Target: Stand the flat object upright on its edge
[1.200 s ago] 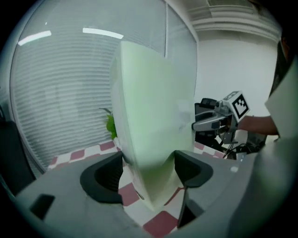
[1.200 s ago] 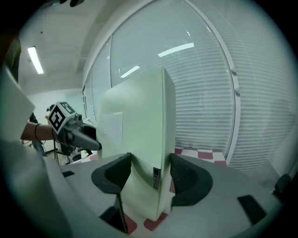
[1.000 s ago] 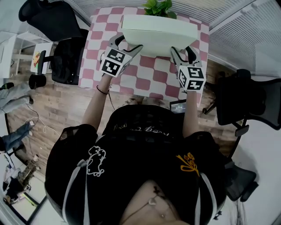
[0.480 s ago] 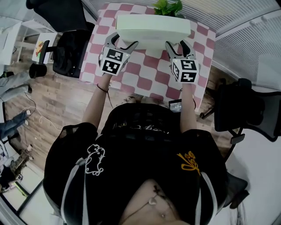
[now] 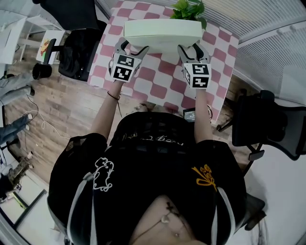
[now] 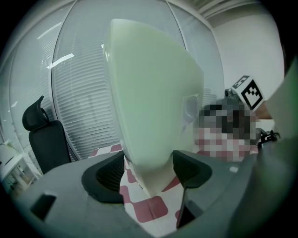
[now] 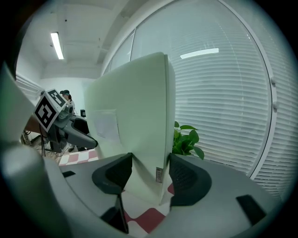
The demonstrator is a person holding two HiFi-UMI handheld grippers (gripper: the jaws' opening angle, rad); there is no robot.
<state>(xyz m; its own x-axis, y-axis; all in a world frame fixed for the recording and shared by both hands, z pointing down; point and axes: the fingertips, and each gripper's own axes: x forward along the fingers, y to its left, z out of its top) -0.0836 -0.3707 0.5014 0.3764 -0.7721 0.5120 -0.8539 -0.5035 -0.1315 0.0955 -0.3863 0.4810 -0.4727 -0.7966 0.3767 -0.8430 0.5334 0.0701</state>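
The flat object (image 5: pixel 162 31), a pale slab-like box, is held over the far part of the pink-and-white checked desk (image 5: pixel 158 81), just in front of a potted plant (image 5: pixel 189 9). It is gripped at both ends. The left gripper (image 5: pixel 133 47) is closed on its left end and the right gripper (image 5: pixel 190 48) on its right end. In each gripper view the dark pads are seen pressed against the two broad faces, with the jaws set fairly wide to take the slab's thickness.

The main part of the task appears to be done. The broad faces are seen standing close to vertical, one narrow long edge is turned upward toward the head camera, and the opposite edge is pointed down at the desk. In the left gripper view a lower corner is seen with checked cloth showing beneath it, so the object is judged to be just above the desk rather than resting on it. Contact along the whole lower edge cannot be confirmed from any view.

What is left is judged as follows. The lower edge is to be seated flat on the desk, the slab is to be brought truly plumb, and both grips are to be released evenly. A slab this tall and narrow could be tipped over if one side is let go first.
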